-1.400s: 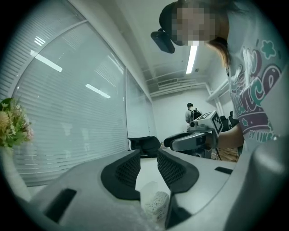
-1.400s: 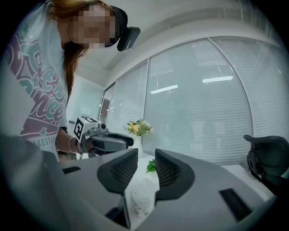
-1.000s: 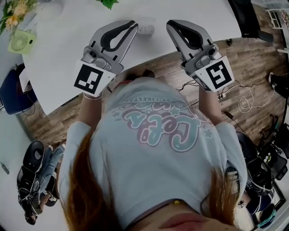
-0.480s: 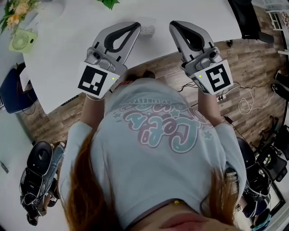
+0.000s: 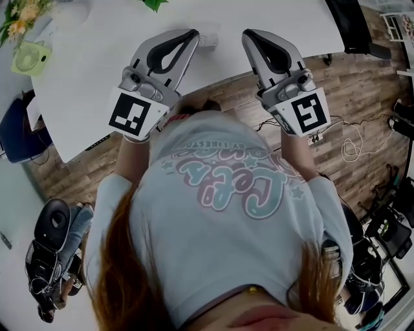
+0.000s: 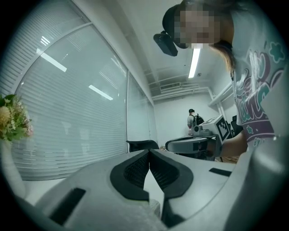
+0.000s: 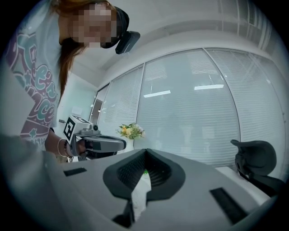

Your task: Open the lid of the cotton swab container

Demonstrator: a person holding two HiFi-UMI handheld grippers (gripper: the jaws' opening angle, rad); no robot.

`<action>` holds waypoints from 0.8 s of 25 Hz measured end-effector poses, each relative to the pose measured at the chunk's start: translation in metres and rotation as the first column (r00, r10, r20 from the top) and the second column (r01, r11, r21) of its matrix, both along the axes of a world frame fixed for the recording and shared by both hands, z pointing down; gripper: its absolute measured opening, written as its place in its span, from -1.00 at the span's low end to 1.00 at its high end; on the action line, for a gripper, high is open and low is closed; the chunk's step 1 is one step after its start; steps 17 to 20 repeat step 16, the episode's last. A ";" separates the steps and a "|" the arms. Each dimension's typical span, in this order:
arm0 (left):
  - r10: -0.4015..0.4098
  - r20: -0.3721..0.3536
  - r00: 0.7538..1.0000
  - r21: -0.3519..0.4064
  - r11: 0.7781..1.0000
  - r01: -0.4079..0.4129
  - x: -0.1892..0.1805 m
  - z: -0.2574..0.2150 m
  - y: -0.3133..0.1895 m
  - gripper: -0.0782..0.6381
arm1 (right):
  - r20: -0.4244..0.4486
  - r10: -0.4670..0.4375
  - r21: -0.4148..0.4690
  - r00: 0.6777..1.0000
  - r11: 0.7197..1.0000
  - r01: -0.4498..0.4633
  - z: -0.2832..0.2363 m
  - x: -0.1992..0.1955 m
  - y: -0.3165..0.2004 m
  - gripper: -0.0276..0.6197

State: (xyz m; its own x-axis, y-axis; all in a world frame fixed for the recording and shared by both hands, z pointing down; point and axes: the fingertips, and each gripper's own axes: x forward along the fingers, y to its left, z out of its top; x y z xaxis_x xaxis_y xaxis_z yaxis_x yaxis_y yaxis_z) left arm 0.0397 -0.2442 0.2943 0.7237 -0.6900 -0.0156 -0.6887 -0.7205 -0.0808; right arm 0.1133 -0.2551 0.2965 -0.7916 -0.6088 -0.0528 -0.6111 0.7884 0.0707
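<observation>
Fingers (image 6: 131, 173) of the left gripper (image 5: 191, 34) and right gripper (image 5: 248, 33) are closed on nothing above the white table (image 5: 84, 77); the cotton swab container (image 5: 207, 41) sits between their tips.

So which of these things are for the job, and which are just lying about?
For the job: small container, left gripper, right gripper, both shut.
Lying about: flowers, green camera, chair, floor cables.

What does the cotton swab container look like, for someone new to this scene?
Start at the white table in the head view. Between the tips of the left gripper and right gripper sits the cotton swab container: small, pale, alone there, unlike the green camera and flowers at the left corner.
</observation>
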 end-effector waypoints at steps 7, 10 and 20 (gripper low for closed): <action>-0.013 -0.002 1.000 0.020 1.000 0.013 0.003 0.000 0.004 -0.76 | -0.015 -0.010 0.006 1.000 1.000 0.010 0.000 0.006 0.005 -0.91; -0.008 0.011 1.000 0.032 0.999 0.008 0.004 -0.001 0.005 -0.76 | -0.017 -0.007 -0.001 1.000 1.000 0.007 0.001 0.008 0.006 -0.91; -0.021 0.006 1.000 0.017 1.000 0.021 0.000 0.001 0.006 -0.76 | 0.031 -0.030 0.012 0.999 0.999 0.029 -0.008 0.005 0.010 -0.91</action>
